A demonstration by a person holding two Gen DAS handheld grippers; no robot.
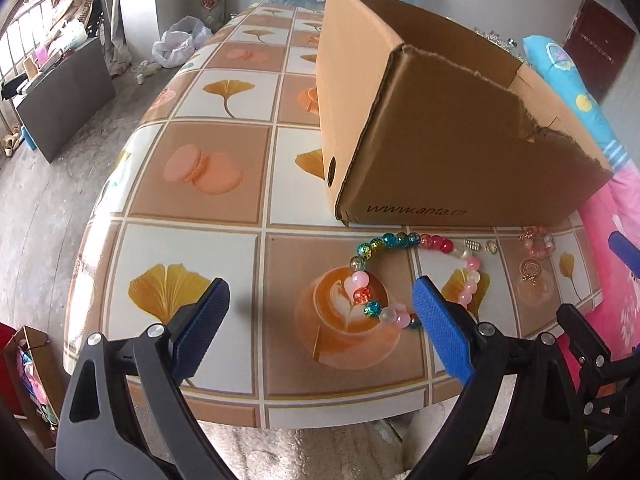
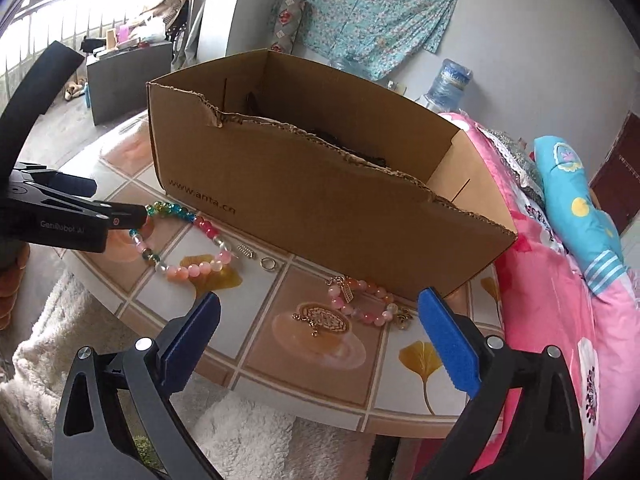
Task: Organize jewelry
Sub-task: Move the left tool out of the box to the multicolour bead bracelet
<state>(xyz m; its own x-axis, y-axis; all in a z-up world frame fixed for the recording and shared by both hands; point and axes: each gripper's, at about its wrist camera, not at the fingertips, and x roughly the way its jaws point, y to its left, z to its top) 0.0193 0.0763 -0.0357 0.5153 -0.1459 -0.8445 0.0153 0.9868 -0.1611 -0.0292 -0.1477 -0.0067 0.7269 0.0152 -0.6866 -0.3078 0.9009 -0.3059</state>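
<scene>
Both tongs hang spread and empty, ready to scoop: the left gripper (image 1: pixel 320 312) straddles the multicoloured bead necklace (image 1: pixel 372 276), the right gripper (image 2: pixel 318 320) the pink bracelet (image 2: pixel 360 300). Each lies just beside the cardboard box (image 2: pixel 320 184), probably their destination; 2 small rings sit between.

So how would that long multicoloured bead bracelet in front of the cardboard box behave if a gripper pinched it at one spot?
The bead bracelet lies in a loose, uneven loop, so it is probably floppy and would drape from the pinch. Its glossy round beads may slip between pads. It looks light, and on the smooth tablecloth a push would likely drag it.
</scene>
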